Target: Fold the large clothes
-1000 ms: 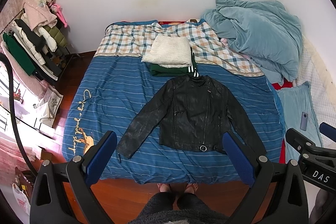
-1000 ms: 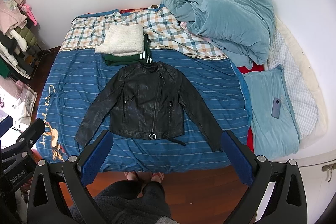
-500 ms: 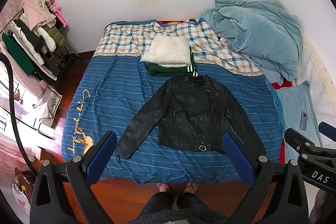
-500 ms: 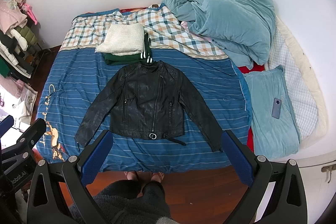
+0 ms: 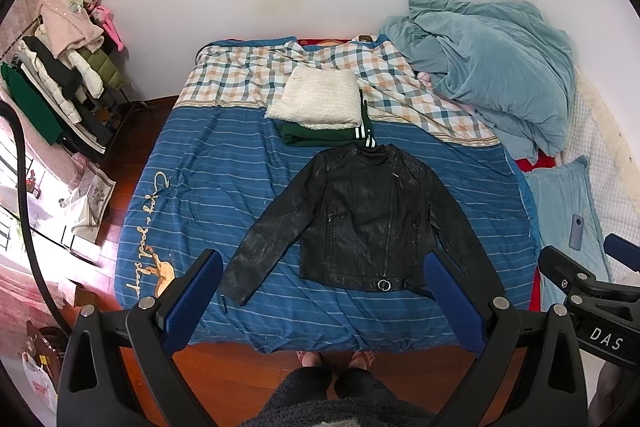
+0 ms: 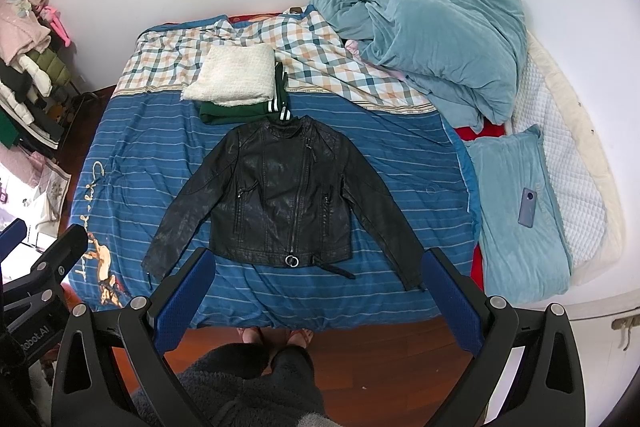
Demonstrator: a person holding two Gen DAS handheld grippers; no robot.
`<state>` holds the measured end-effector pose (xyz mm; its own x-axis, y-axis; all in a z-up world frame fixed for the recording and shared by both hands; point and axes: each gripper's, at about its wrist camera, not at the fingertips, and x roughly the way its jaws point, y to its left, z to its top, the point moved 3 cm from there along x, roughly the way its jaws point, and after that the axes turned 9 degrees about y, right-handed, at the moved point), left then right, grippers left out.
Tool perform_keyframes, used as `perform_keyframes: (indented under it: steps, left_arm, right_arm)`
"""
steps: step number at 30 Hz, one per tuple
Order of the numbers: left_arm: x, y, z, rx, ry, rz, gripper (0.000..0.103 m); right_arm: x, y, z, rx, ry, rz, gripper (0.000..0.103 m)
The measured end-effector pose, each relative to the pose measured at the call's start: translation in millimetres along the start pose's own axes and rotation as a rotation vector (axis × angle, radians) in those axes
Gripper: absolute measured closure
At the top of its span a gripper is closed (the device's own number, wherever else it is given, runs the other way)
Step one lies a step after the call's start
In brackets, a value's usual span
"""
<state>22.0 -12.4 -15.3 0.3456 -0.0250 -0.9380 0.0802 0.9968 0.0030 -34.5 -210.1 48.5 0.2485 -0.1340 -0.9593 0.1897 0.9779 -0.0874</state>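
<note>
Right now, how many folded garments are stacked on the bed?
2: a cream sweater on top, a green garment under it, just beyond the black jacket collar. More could be hidden beneath.

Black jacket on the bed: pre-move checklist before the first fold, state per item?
1. Black jacket lies flat, front up, sleeves spread: ok.
2. Zipper closed: appears ok; top end too small to tell.
3. Left gripper open, holding nothing: ok.
4. Right gripper open, holding nothing: ok.
5. Collar free of the folded green garment: cannot tell, they meet at the striped cuff.
6. Belt strap tucked in: not ok, it trails past the hem.
</note>
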Motion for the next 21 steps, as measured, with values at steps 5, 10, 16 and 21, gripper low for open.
perform_keyframes:
  steps: [5,10,16,21]
  left_arm:
    - [21,0,15,-0.001,-0.024,0.028,0.0]
    - [75,3,36,0.008,-0.072,0.092,0.0]
    - [178,-11,52,0.048,-0.007,0.168,0.0]
    - [270,-34,50,0.057,0.102,0.24,0.0]
  right_arm:
    - [13,-4,5,0.04,0.005,0.027,0.0]
    - [62,-38,5,0.202,0.0,0.083,0.0]
    - [188,-130,-21,0.539,0.107,0.064,0.038]
    - [331,-218,-87,0.875,0.254,0.207,0.039]
